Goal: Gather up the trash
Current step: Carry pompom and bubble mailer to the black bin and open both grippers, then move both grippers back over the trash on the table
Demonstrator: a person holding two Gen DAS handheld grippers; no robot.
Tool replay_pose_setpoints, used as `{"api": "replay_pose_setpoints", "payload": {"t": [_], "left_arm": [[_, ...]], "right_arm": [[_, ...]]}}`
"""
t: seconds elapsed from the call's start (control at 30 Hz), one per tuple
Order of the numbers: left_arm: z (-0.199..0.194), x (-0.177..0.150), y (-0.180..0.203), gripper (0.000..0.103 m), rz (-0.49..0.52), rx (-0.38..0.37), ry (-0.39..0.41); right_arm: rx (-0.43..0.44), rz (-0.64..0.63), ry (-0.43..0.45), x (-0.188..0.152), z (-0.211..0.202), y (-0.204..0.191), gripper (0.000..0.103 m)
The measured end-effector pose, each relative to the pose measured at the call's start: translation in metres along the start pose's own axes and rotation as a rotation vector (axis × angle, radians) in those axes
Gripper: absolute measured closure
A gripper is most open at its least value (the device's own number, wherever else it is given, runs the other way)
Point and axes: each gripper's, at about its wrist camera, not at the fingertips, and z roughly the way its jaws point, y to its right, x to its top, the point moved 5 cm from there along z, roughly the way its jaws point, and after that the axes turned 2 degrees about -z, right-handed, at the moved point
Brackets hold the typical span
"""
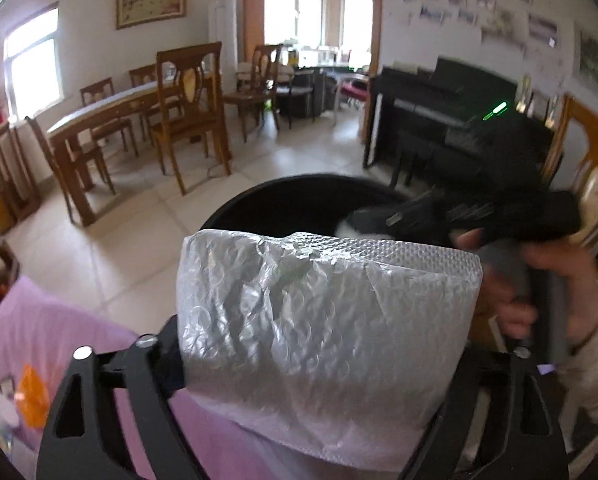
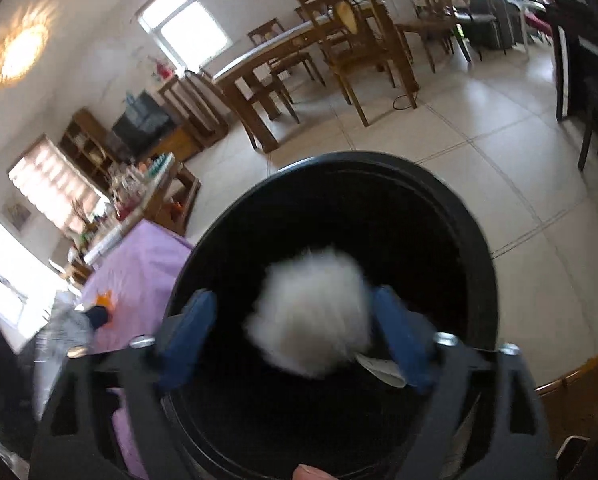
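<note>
My left gripper (image 1: 323,344) is shut on a big wad of clear bubble wrap (image 1: 323,316), held just short of the black round trash bin (image 1: 283,200). The wrap hides the fingertips. In the right wrist view my right gripper (image 2: 295,320) is open over the bin's mouth (image 2: 475,264), blue fingers (image 2: 191,328) spread wide. A blurred white crumpled ball (image 2: 311,312) is between them, apart from both pads, inside the bin opening. The right gripper also shows in the left wrist view (image 1: 499,208), over the bin, held by a hand.
A purple cloth-covered table (image 1: 39,340) with orange scraps (image 1: 31,396) lies at lower left. A wooden dining table (image 1: 111,112) and chairs stand beyond on the tiled floor. A black piano (image 1: 439,120) stands on the right. A wooden chair (image 1: 595,200) is at far right.
</note>
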Motion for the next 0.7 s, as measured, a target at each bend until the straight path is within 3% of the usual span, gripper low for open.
{"api": "replay_pose_setpoints", "payload": {"t": [0.03, 0.07, 0.13, 0.17, 0.23, 0.33, 0.47, 0.57, 0.7], "left_arm": [[0.008, 0.006, -0.002, 0.005, 0.016, 0.021, 0.003], [0.013, 0.01, -0.005, 0.005, 0.033, 0.033, 0.01], [0.022, 0.016, -0.004, 0.005, 0.066, 0.028, 0.007], [0.028, 0.02, -0.001, 0.005, 0.083, 0.022, 0.002], [0.038, 0.023, 0.002, 0.005, 0.103, 0.029, -0.016], [0.051, 0.021, 0.005, 0.005, 0.099, 0.026, -0.051], [0.04, 0.02, -0.003, 0.005, 0.053, 0.034, -0.051], [0.018, 0.019, -0.016, 0.005, -0.011, 0.031, -0.026], [-0.045, 0.004, -0.034, 0.005, -0.134, 0.017, 0.054]], "right_arm": [[0.009, 0.007, 0.006, 0.006, -0.002, 0.005, 0.017], [0.023, 0.013, 0.014, 0.011, -0.006, 0.006, 0.017], [0.117, 0.03, 0.011, 0.013, -0.013, 0.005, 0.015], [0.205, 0.041, -0.014, 0.012, -0.014, 0.001, 0.013], [0.266, 0.041, -0.032, 0.012, -0.014, -0.001, 0.013], [0.192, 0.002, 0.003, 0.008, -0.019, 0.002, 0.013], [0.185, 0.036, 0.006, 0.002, -0.021, 0.011, 0.013], [0.177, 0.049, 0.014, 0.001, -0.021, 0.017, 0.013], [0.172, 0.035, 0.016, 0.018, -0.011, -0.017, 0.013]]}}
